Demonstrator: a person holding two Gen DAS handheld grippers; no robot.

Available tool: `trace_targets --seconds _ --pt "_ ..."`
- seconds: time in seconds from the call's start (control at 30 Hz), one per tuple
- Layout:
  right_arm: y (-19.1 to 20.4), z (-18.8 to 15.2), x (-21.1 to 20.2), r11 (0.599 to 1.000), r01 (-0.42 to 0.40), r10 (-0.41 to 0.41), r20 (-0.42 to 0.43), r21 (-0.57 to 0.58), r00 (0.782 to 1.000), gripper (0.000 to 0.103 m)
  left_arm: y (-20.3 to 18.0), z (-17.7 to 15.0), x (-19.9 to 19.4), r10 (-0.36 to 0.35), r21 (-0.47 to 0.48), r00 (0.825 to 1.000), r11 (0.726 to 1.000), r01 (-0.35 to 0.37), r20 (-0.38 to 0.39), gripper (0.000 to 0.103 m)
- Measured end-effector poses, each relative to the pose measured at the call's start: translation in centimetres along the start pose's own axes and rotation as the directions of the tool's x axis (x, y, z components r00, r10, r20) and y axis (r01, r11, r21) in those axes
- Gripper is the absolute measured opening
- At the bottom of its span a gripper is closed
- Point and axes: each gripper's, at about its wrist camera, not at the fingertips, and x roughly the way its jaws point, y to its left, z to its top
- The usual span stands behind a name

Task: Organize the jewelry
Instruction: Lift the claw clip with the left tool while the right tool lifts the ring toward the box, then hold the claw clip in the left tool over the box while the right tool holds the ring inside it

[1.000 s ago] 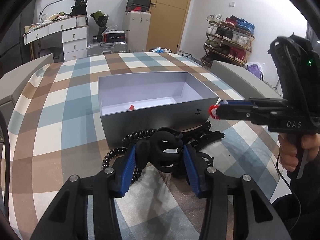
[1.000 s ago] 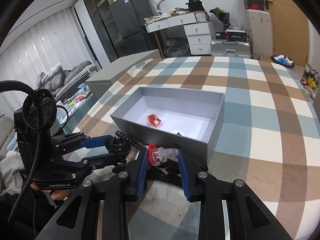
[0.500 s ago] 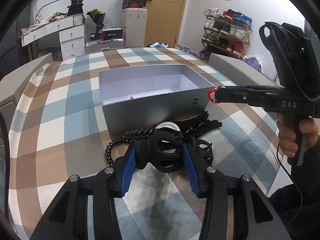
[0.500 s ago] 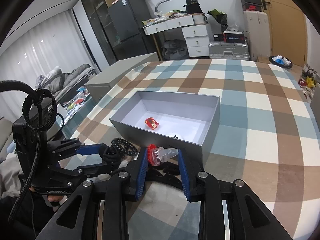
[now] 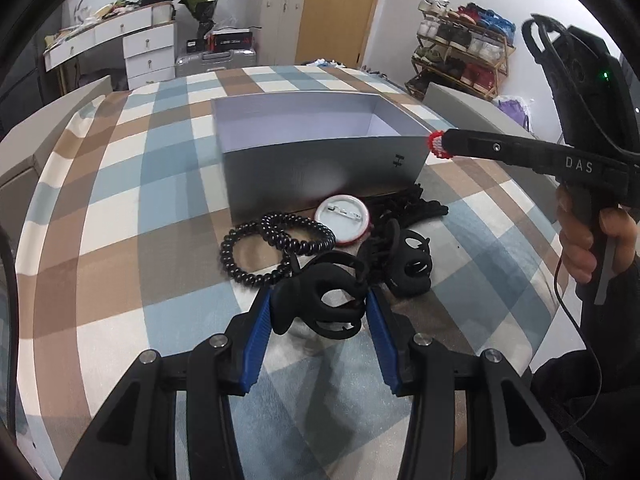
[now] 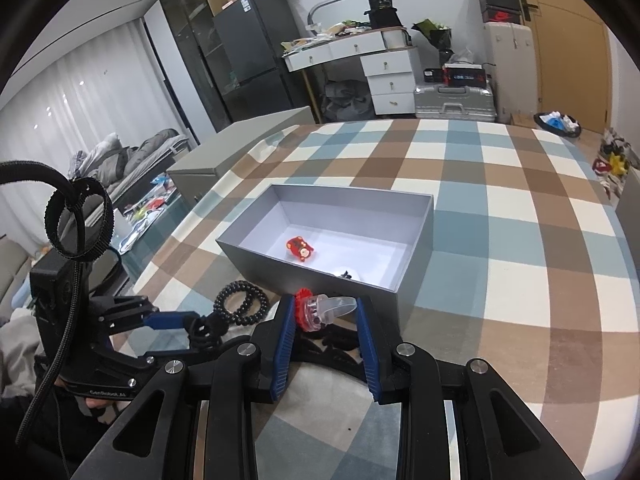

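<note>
Grey box [image 6: 416, 264] holds two trinkets; left gripper [image 5: 320, 312] clamps a black claw clip [image 5: 320, 304], right gripper [image 6: 326, 312] a red-and-clear clip [image 6: 320, 310], both near its front wall; coil ties [image 5: 272, 252] and badge [image 5: 342, 220] remain outside.

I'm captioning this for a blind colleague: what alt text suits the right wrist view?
The right gripper grips a clear hair clip with a red flower just short of an open grey box holding a small red charm, on a plaid cloth.
</note>
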Motion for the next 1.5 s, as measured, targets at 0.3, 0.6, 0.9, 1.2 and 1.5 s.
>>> trace_targets --seconds 0.3,0.6,0.9,1.2,1.5 --pt "-0.4 0.1 -0.5 1.0 -0.003 0.002 0.019 0.015 1.0 0.03 0.8 0.7 -2.4 0.033 -0.024 0.995 0.999 -0.031 0.097 0.04" --pt "-0.2 0.3 -1.2 1.0 -0.021 0.02 0.061 0.015 0.998 0.03 1.3 1.5 -3.1 0.056 -0.078 0.976 0.996 -0.04 0.211 0.04" --pt "-0.5 0.8 -1.9 0.998 -0.043 0.037 0.129 0.043 0.991 0.03 1.8 3.5 -3.7 0.081 -0.103 0.948 0.993 -0.052 0.308 0.039" --pt "-1.0 1.8 -1.8 0.995 -0.058 0.045 0.157 0.079 0.987 0.03 1.5 5.5 -2.5 0.098 -0.079 0.936 0.994 -0.076 0.338 0.04" --pt "-1.3 3.2 -1.7 0.994 -0.064 0.048 0.18 0.084 0.983 0.03 0.9 6.7 -0.9 0.129 -0.077 0.936 0.991 -0.11 0.328 0.04"
